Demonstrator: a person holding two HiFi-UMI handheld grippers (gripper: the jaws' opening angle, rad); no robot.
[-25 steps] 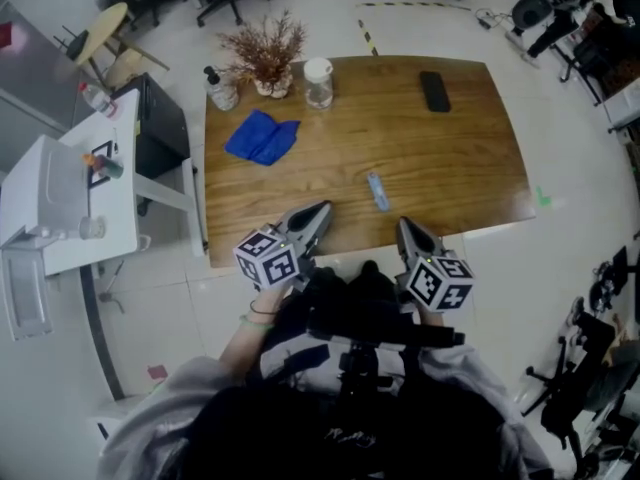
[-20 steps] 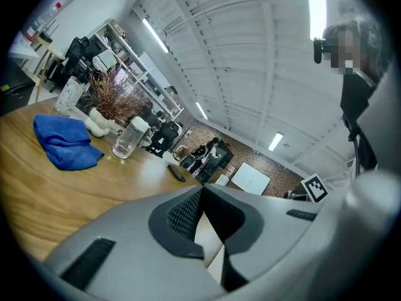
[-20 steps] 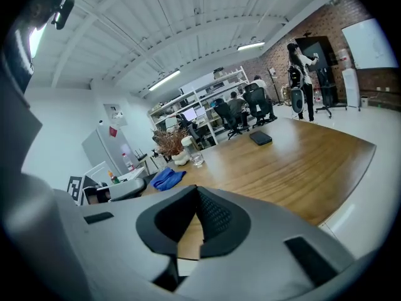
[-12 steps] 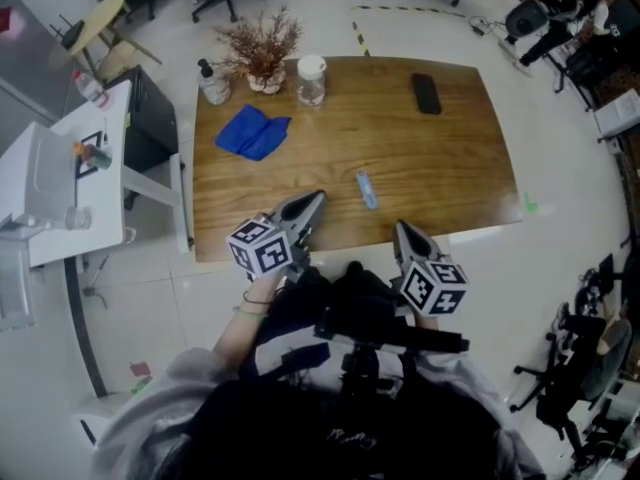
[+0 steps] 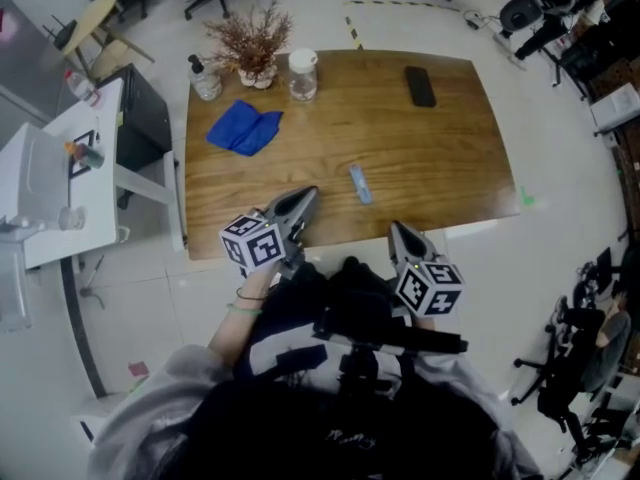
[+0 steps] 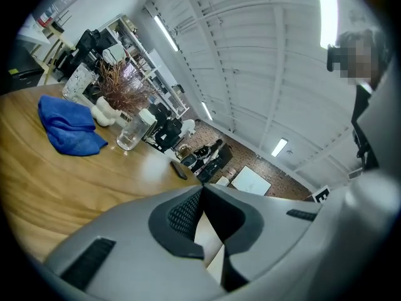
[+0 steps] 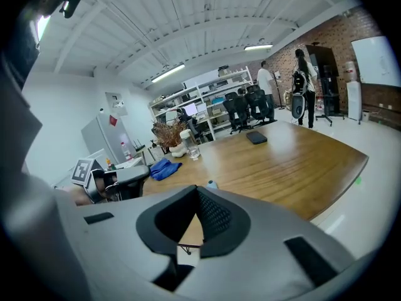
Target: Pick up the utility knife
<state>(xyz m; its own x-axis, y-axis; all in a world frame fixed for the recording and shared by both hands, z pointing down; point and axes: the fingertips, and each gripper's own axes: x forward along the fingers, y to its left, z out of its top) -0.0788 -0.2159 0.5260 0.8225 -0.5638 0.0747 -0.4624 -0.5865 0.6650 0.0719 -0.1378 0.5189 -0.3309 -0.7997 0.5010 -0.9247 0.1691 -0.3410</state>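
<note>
- Currently, the utility knife [image 5: 359, 184] lies flat on bare wood of the table [image 5: 450, 158], toward the near edge. Its long axis runs roughly from 11 to 5 o'clock in the head view.
- Nothing touches or crowds the knife. Judged from this, it can be approached from above or from the near side.
- Neither gripper holds the knife. This fits a moment ahead of a grasp equally well as one after the knife was put down.
- The left gripper [image 5: 302, 200] is at the near table edge with its jaws pressed together on nothing. The knife lies at about 1 o'clock from its tips, near but clearly apart.
- The right gripper [image 5: 397, 231] is also at the near edge, angled down toward the table, with its jaws closed and empty. The knife lies at about 11 o'clock from its tips, and the right gripper view shows it just beyond them [image 7: 212, 184].
- Both grippers point toward the table on either side of the knife, probably so that either one can reach it. Closed jaws would have to part for any grasp.
- The blue cloth [image 5: 245, 131], jar [image 5: 302, 75] and phone [image 5: 420, 86] lie from 10 to 2 o'clock of the knife, well apart.
</note>
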